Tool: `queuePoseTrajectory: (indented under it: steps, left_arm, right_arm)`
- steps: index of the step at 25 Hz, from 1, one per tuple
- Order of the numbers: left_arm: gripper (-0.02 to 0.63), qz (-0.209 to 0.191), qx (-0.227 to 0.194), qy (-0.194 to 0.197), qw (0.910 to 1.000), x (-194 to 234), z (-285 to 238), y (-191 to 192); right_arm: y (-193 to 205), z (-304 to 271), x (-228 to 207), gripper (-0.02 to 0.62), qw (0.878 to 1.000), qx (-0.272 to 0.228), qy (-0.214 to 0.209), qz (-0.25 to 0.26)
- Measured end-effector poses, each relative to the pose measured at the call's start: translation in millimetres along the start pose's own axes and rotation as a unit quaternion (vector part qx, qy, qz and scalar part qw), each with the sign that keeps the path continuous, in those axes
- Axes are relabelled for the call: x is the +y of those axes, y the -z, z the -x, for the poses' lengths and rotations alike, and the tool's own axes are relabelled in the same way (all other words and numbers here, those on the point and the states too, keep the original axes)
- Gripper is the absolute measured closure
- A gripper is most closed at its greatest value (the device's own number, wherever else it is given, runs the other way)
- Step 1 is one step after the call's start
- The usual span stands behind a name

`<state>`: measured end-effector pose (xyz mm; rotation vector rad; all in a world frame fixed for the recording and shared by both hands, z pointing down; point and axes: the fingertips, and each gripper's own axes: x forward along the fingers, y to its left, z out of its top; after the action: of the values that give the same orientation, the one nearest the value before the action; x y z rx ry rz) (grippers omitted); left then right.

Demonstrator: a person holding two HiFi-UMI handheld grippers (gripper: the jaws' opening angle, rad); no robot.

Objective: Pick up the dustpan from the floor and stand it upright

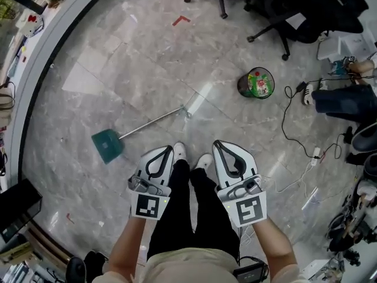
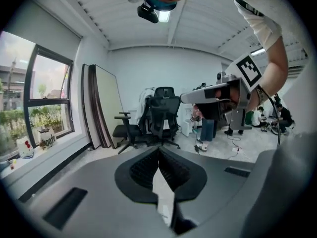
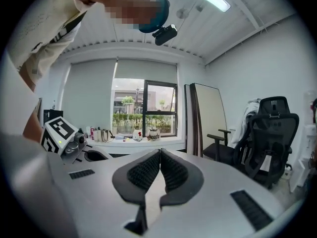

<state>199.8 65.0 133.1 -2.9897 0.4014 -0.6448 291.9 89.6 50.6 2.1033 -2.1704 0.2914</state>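
Note:
The dustpan lies flat on the grey floor in the head view, its teal pan (image 1: 107,145) at the left. Its thin metal handle (image 1: 154,121) runs up to the right. My left gripper (image 1: 169,150) hovers just right of the pan, above my shoes, with its jaws touching and nothing between them. My right gripper (image 1: 217,144) is level with it, farther from the dustpan, also shut and empty. Both gripper views look out across the room and do not show the dustpan. The left gripper (image 2: 158,151) and the right gripper (image 3: 159,153) show ribbed pads meeting at the tips.
A small round bin (image 1: 256,83) with green rubbish stands ahead to the right. Black office chairs (image 1: 283,10) are at the far side. Cables (image 1: 293,122) trail over the floor on the right, near a seated person's legs (image 1: 344,101). A curved white ledge (image 1: 35,58) bounds the left.

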Motion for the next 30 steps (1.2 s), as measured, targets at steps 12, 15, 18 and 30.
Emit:
queuePoseTrajectory:
  steps: [12,15,18,30]
  left_arm:
    - [0.593,-0.091,0.204,0.043,0.9738,12.7,-211.6,313.9]
    - [0.581,-0.115,0.277,0.098,0.9489,-7.4,-245.4,408.9]
    - [0.506,-0.132,0.351,0.157,0.9137,-32.6,-269.4,495.6]
    - [0.506,-0.169,0.446,0.17,0.8622,-37.3,-379.0,705.4]
  right_arm:
    - [281.5,-73.4,-44.7,0.578,0.993,0.106,-0.035,-0.05]
    - [349.7,-84.2,-46.2,0.578,0.99,0.12,-0.041,-0.065]
    - [405.5,-90.5,-49.9,0.578,0.986,0.134,-0.042,-0.088]
    - [572.4,-133.9,-104.9,0.578,0.988,0.134,-0.057,-0.043]
